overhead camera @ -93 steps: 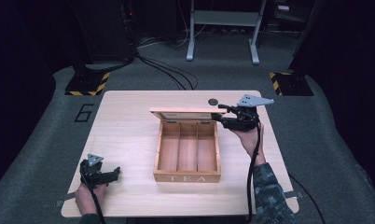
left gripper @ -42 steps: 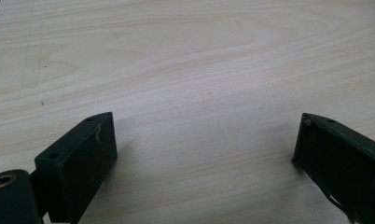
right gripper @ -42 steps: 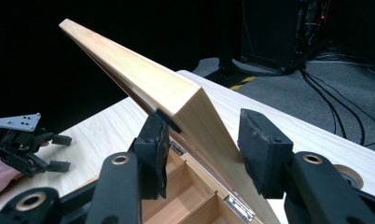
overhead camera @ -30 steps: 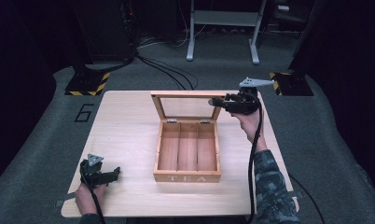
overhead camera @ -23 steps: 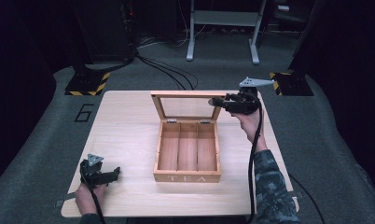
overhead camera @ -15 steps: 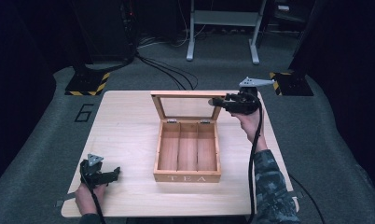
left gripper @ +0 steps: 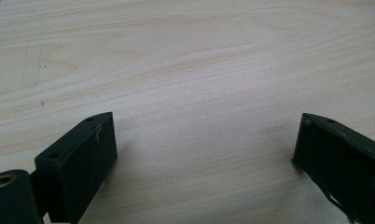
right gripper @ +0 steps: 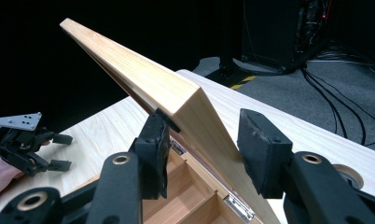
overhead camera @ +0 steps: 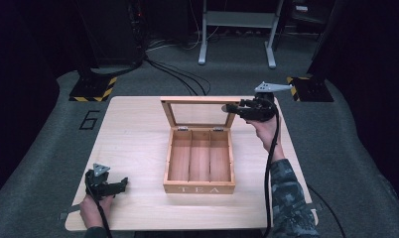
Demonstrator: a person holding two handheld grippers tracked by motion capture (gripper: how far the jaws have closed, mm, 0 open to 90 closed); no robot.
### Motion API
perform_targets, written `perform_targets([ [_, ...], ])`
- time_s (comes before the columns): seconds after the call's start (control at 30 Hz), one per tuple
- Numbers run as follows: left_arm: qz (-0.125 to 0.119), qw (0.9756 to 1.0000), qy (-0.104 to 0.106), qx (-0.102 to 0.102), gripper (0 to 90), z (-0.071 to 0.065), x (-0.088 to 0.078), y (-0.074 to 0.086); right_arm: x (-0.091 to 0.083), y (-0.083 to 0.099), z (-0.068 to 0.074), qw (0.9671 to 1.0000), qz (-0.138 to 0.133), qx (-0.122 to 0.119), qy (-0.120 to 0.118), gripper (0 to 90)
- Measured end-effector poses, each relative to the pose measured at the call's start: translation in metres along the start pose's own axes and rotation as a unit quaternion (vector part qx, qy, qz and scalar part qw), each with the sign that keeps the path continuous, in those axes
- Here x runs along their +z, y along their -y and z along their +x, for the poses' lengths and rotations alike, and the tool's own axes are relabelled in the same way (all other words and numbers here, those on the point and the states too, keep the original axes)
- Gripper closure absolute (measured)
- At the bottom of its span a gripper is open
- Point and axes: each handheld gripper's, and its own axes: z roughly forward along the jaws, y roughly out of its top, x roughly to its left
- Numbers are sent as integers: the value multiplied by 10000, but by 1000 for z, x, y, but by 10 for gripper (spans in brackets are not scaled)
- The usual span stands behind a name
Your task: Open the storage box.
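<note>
- Near edge of the pale rectangular wooden table (overhead camera: 138, 139): the left gripper (overhead camera: 119, 185) rests low on the bare tabletop in the person's left hand (overhead camera: 91, 210), well apart from the box. Its two black jaws stand spread wide with only wood grain between them, as the left gripper view shows (left gripper: 204, 154). It holds nothing and takes no part in the work.
- Centre of the table: the light-brown wooden tea box marked "TEA" on its front wall (overhead camera: 199, 188) stands with its three lengthwise compartments exposed; all three look empty.
- Far side of the box: the glass-paned wooden-framed lid (overhead camera: 200, 113) stands raised on its two metal hinges (right gripper: 237, 205), near upright in the high view.
- Far right corner of the lid: the right gripper (overhead camera: 233, 107) pinches the lid's frame at its upper corner; the right gripper view (right gripper: 202, 140) shows one black jaw against the frame's inner face and the other at its outer face.
- Judgement of progress: the opening looks essentially complete. What remains, apparently, is letting go of the frame and drawing the gripper clear, provided the lid stays up unsupported.
</note>
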Motion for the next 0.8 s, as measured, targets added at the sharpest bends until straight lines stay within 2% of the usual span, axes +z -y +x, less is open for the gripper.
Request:
perform_targets([
  [0.8, 0, 10000, 2, 1, 56, 0, 0, 0, -1, -1, -1, 10000, -13, 22, 6, 550],
])
